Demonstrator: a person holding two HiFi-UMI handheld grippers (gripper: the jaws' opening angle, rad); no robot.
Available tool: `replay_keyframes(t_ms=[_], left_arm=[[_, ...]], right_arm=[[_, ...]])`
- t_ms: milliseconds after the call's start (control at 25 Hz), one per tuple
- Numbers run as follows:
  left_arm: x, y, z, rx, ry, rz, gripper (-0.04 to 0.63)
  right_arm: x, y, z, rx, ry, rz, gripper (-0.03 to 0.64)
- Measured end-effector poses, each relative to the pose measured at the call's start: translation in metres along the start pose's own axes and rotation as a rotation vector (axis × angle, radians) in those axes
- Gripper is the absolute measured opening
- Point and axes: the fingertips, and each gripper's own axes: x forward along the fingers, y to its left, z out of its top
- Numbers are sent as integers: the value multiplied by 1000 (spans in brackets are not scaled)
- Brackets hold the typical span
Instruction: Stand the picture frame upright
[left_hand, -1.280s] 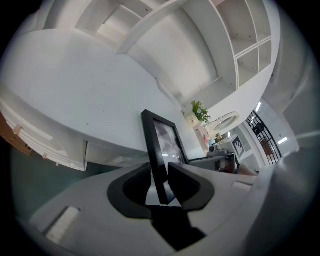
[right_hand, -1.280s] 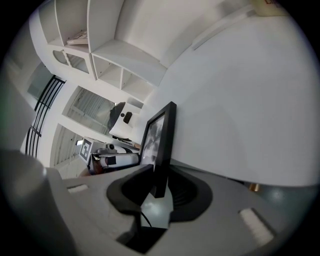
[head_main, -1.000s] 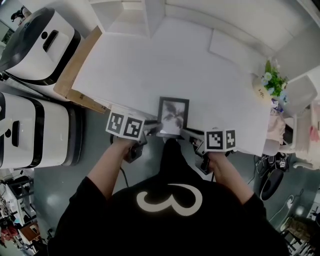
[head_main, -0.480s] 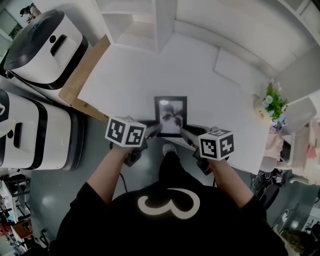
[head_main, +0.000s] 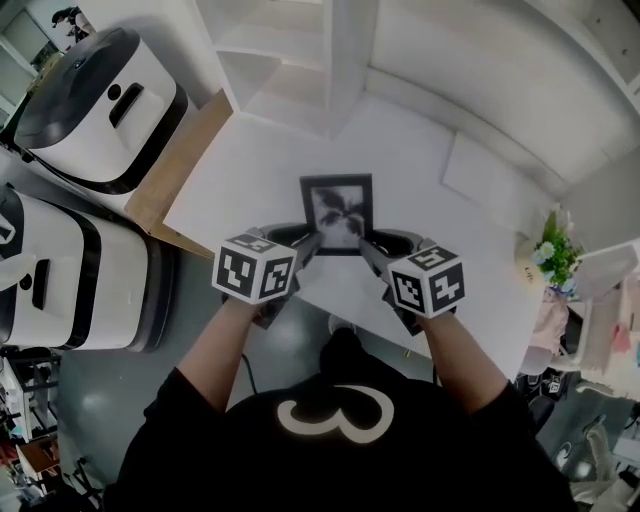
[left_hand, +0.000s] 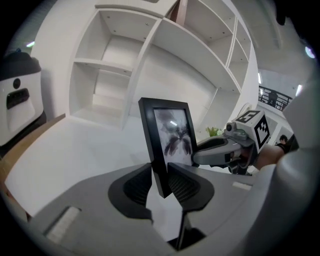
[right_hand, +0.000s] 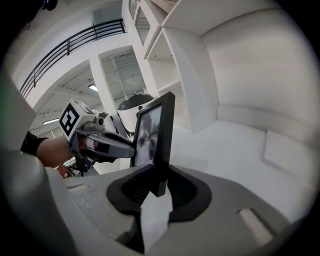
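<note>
A black picture frame (head_main: 337, 212) with a grey plant print hangs above the white table (head_main: 250, 170), its print turned up toward the head view. My left gripper (head_main: 312, 243) is shut on its lower left edge. My right gripper (head_main: 366, 245) is shut on its lower right edge. In the left gripper view the frame (left_hand: 167, 140) rises nearly upright from between the left gripper's (left_hand: 160, 182) pads, with the right gripper (left_hand: 220, 150) beyond it. The right gripper view shows the frame (right_hand: 156, 135) edge-on in the right gripper's (right_hand: 159, 185) grip, and the left gripper (right_hand: 107, 145) on the far side.
A white shelf unit (head_main: 300, 50) stands at the table's back. Two white-and-black machines (head_main: 100, 100) (head_main: 50, 270) sit on the floor to the left, beside a wooden board (head_main: 185, 150) along the table's edge. A flat white panel (head_main: 500, 185) and potted flowers (head_main: 555, 255) are on the right.
Both grippers have risen and moved from the table's near edge toward the shelf, carrying the frame. The frame has tipped up from lying flat.
</note>
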Motion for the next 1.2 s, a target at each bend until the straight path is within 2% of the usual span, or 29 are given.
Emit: replay_keyframes(t_ms=[280, 520, 1200], left_arm=[[20, 39, 55, 71, -68, 71, 104], [49, 68, 82, 110, -74, 116, 97], [110, 139, 102, 171, -18, 269, 95]], right_arm=[[34, -40, 54, -78, -36, -32, 89], [63, -74, 77, -141, -32, -68, 89], [142, -135, 99, -178, 3, -91, 91]])
